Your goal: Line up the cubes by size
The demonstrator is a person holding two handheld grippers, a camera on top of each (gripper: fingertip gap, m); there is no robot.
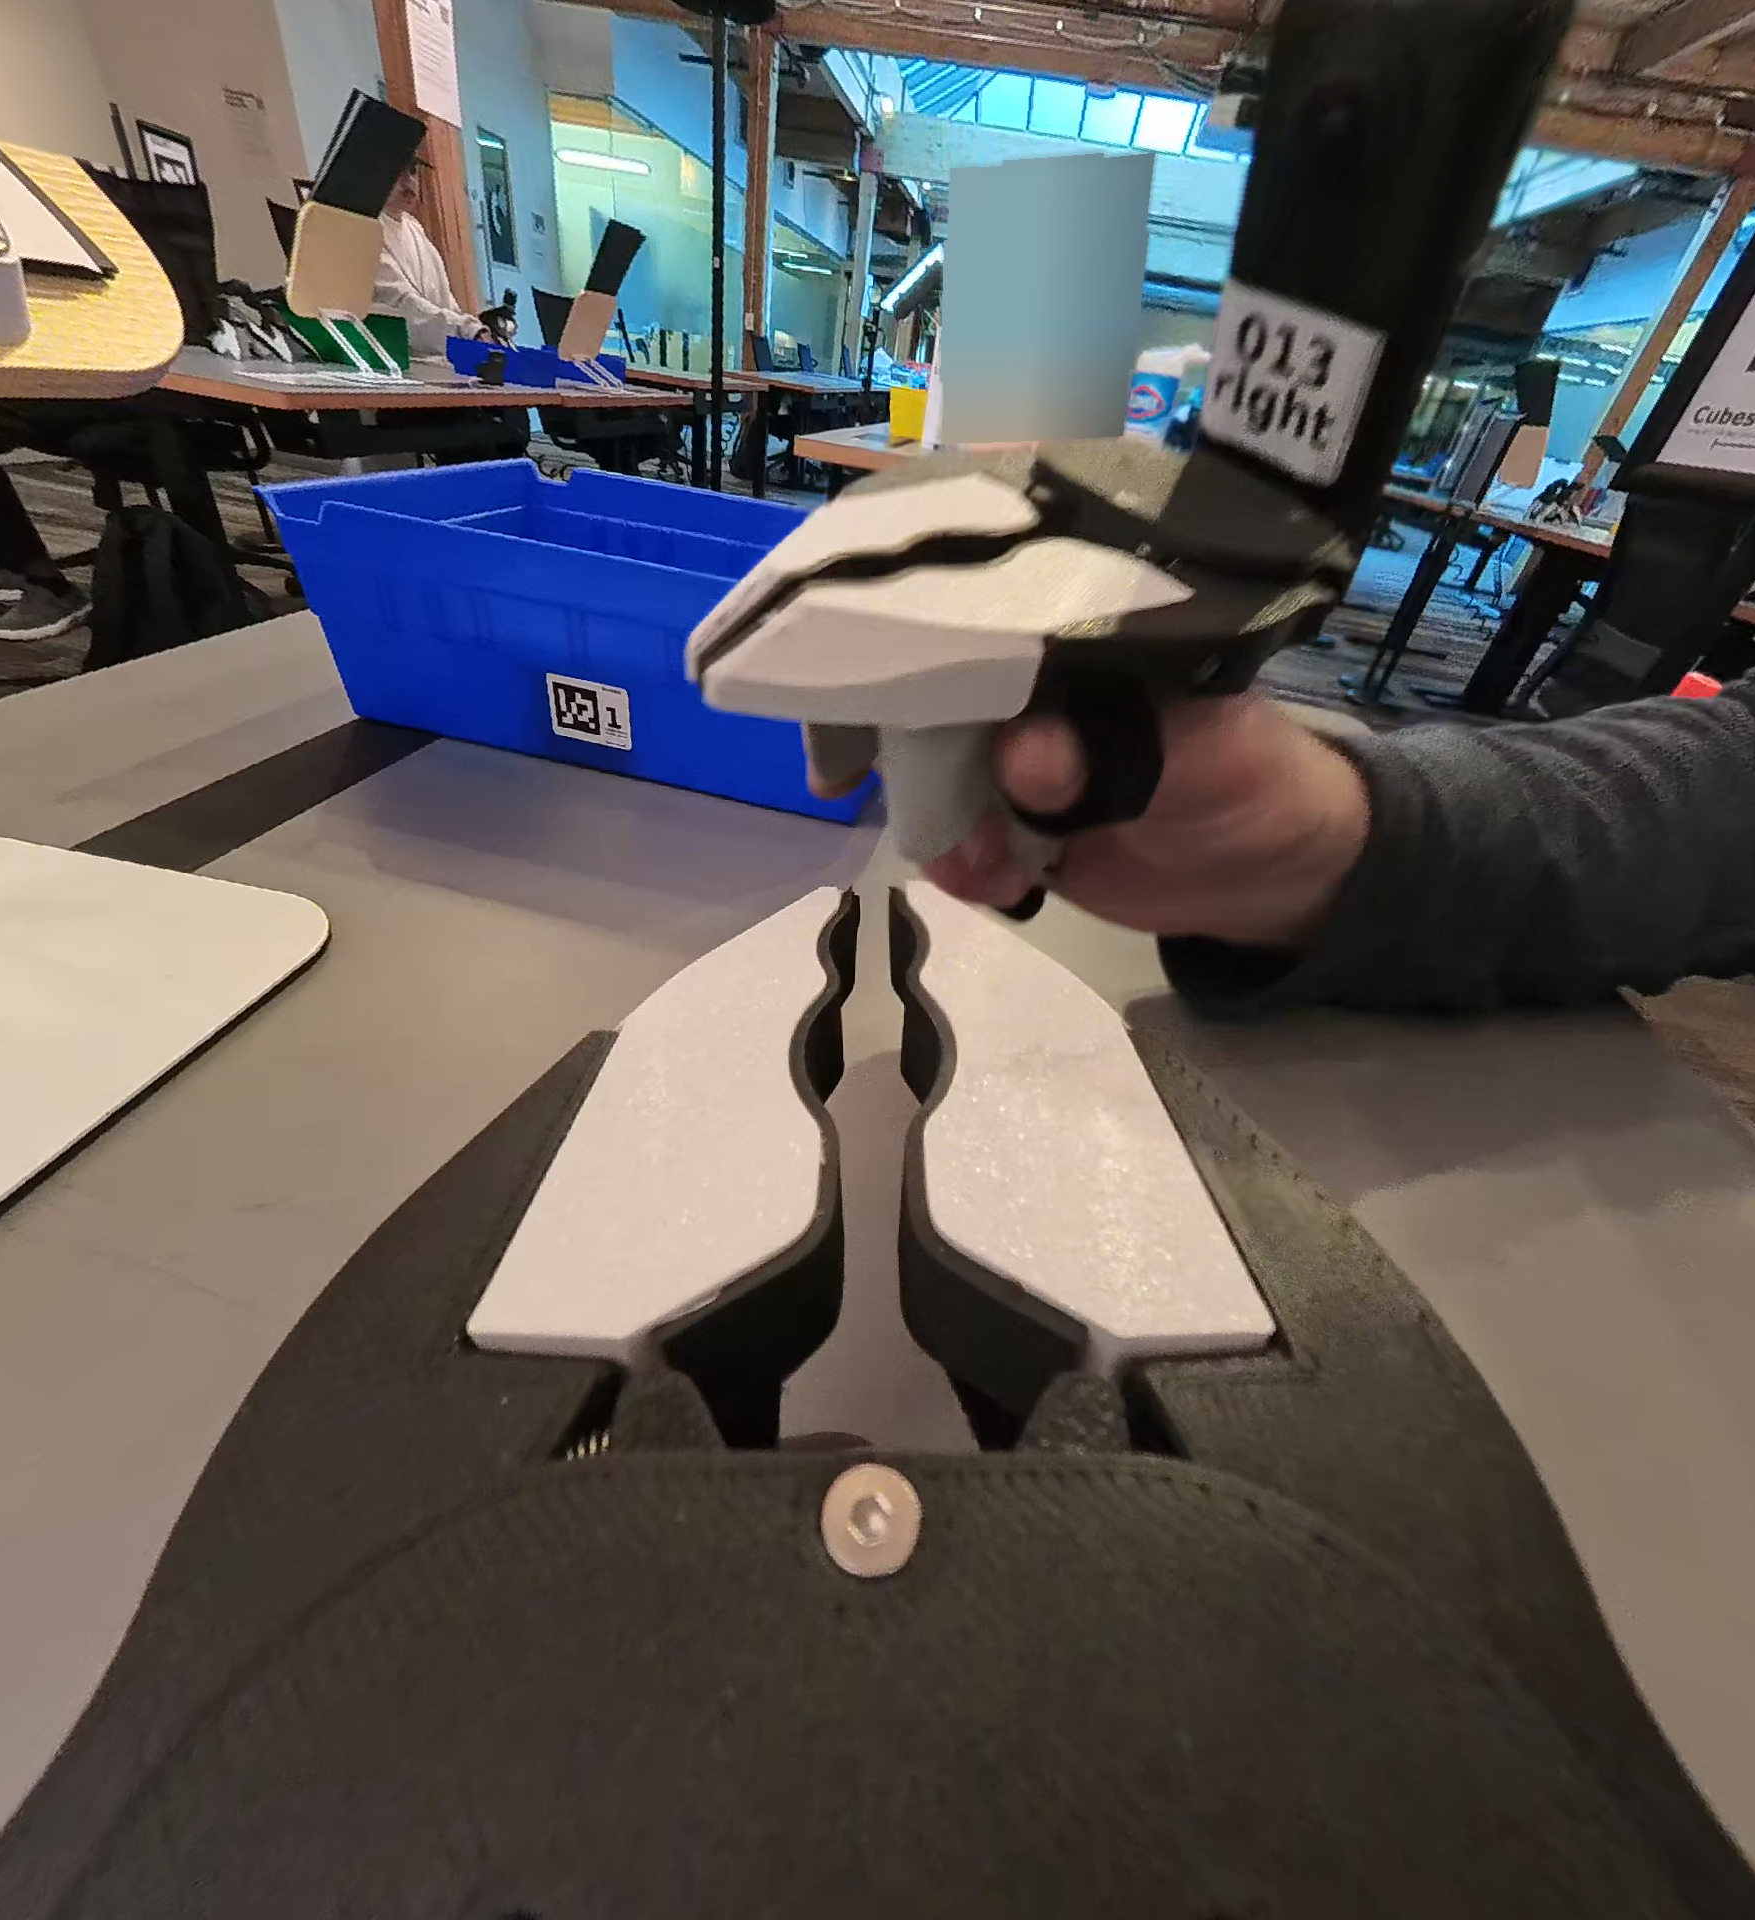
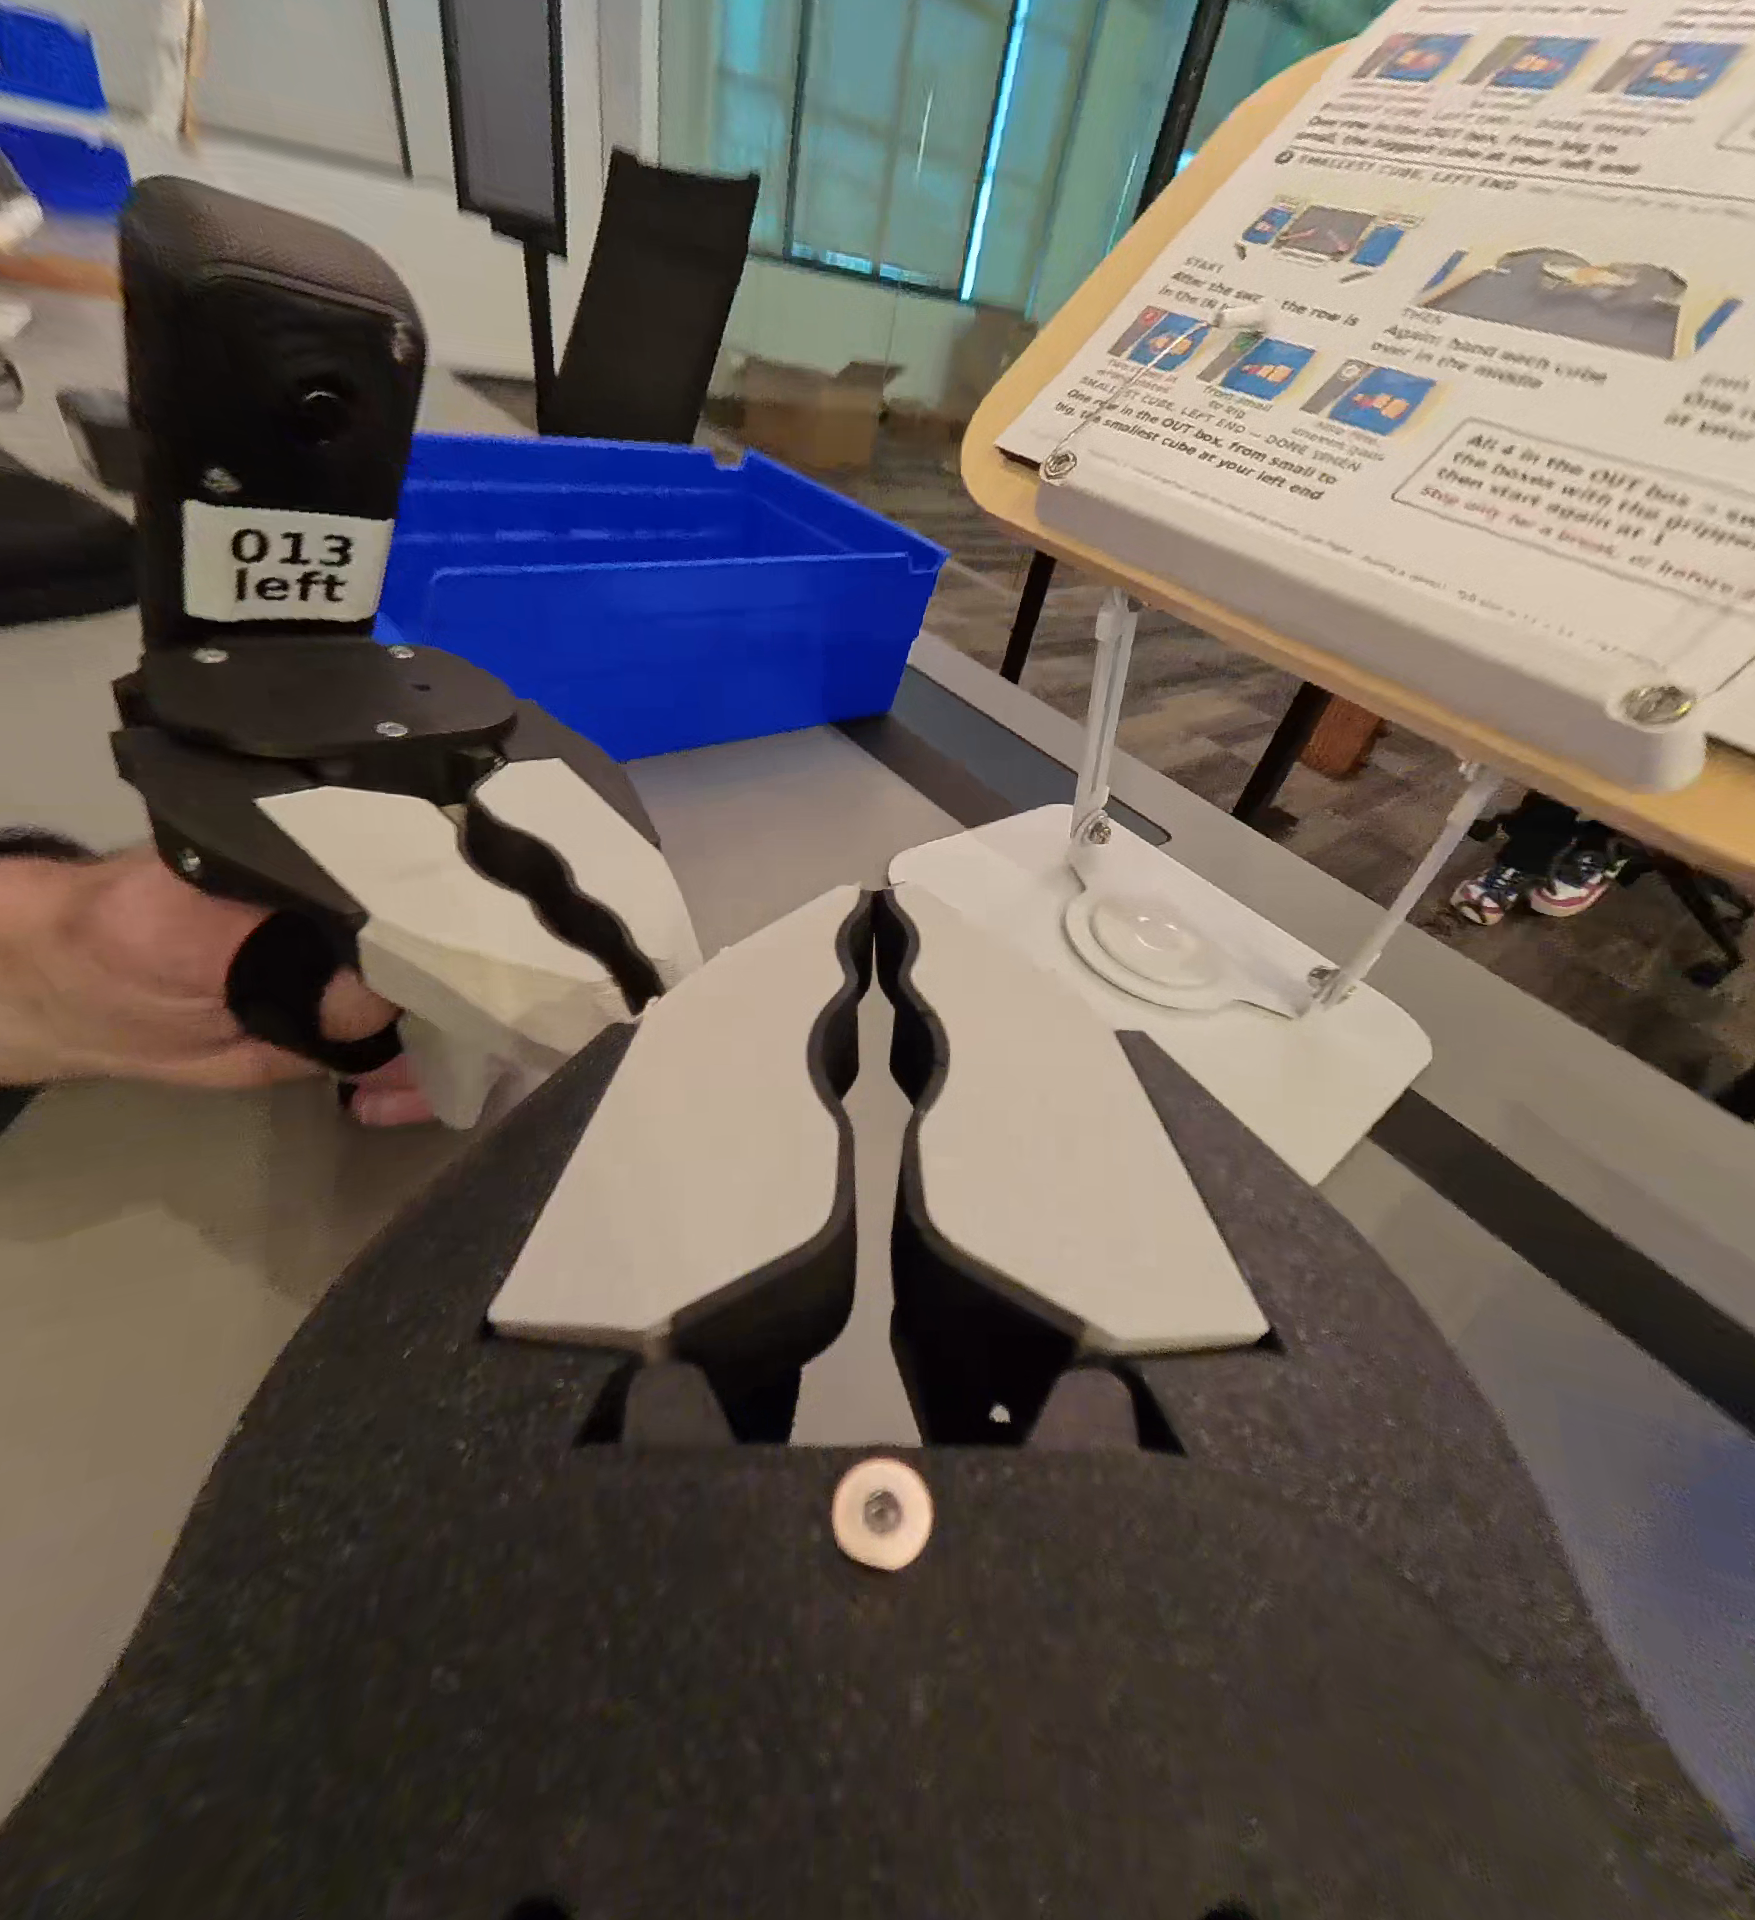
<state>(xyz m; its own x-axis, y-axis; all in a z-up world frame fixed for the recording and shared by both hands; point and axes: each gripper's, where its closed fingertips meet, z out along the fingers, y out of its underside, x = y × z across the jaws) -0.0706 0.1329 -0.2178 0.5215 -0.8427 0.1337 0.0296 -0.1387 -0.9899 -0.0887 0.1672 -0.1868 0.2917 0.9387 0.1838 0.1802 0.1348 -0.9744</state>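
No cube shows in either view. In the left wrist view, my left gripper [image 1: 871,899] hovers over the grey table [image 1: 416,1091]. Its fingertips stand a narrow slit apart with nothing between them. My right gripper [image 1: 704,662] is held by a hand just ahead and above it, pointing left with its fingers together. In the right wrist view, my right gripper [image 2: 873,896] is shut with the tips touching and nothing between them. The left gripper [image 2: 634,977] is held close on its left. A blue bin [image 1: 499,613] stands behind the grippers. What shows of its inside is bare.
A blue bin [image 2: 665,644] also stands at the back in the right wrist view. A white stand base [image 2: 1216,997] carrying an instruction board [image 2: 1475,364] is on the right. Another white base [image 1: 73,997] lies at the left. A sleeved arm [image 1: 1579,831] rests on the table.
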